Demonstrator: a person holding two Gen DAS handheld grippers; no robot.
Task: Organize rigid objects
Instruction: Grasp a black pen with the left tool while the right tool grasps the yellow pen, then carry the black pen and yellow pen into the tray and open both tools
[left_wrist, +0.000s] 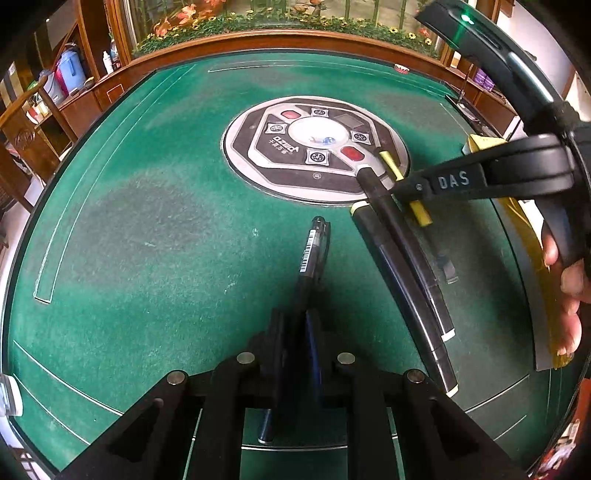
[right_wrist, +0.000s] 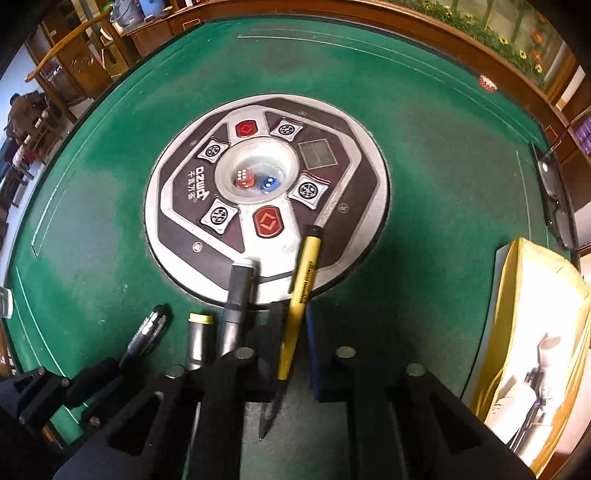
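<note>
My left gripper (left_wrist: 297, 323) is shut on a black gel pen (left_wrist: 314, 247) with a barcode label, whose tip points away over the green felt table (left_wrist: 147, 221). Right of it lie two dark markers (left_wrist: 402, 280) side by side. My right gripper (right_wrist: 293, 326) is shut on a yellow pen (right_wrist: 304, 280), its dark tip pointing back between the fingers. In the left wrist view the right gripper (left_wrist: 402, 188) comes in from the right with the yellow pen (left_wrist: 421, 214) crosswise in its jaws, just above the markers' far ends. In the right wrist view the markers (right_wrist: 236, 302) sit left of the yellow pen.
A round dice console (right_wrist: 266, 192) fills the table's middle, partly under the pens. A yellow-edged box (right_wrist: 535, 332) of small items stands at the right. Dark glasses (right_wrist: 554, 192) lie by the far right rim. A person's hand (left_wrist: 569, 280) holds the right gripper's handle.
</note>
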